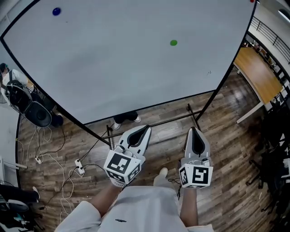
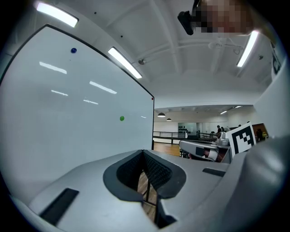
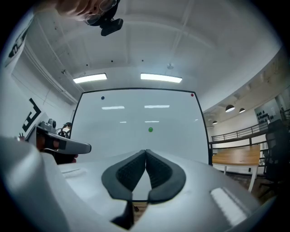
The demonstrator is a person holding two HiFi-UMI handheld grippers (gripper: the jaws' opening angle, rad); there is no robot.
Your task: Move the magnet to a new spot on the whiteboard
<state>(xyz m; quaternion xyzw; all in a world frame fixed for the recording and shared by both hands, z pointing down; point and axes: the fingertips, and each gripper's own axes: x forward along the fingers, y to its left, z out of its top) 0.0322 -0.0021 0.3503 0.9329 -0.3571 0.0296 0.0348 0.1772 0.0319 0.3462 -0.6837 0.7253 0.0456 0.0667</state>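
A large whiteboard [image 1: 118, 68] stands in front of me. A green magnet [image 1: 173, 43] sits right of its middle, a blue magnet [image 1: 56, 12] near its upper left corner, and a red one [image 3: 192, 95] at its upper right corner. Both grippers hang well short of the board, above the floor. My left gripper [image 1: 141, 130] is shut with nothing in it, its tips meeting in the left gripper view [image 2: 143, 154]. My right gripper [image 1: 194, 132] is also shut and empty [image 3: 145, 152]. It points at the board just below the green magnet [image 3: 150, 129].
The board's stand, a black frame [image 1: 154, 122], rests on the wooden floor, with someone's shoes [image 1: 124, 120] behind it. A wooden table [image 1: 256, 72] stands at the right, black chairs [image 1: 276, 149] lower right, an office chair [image 1: 36, 113] and cables [image 1: 59, 158] at the left.
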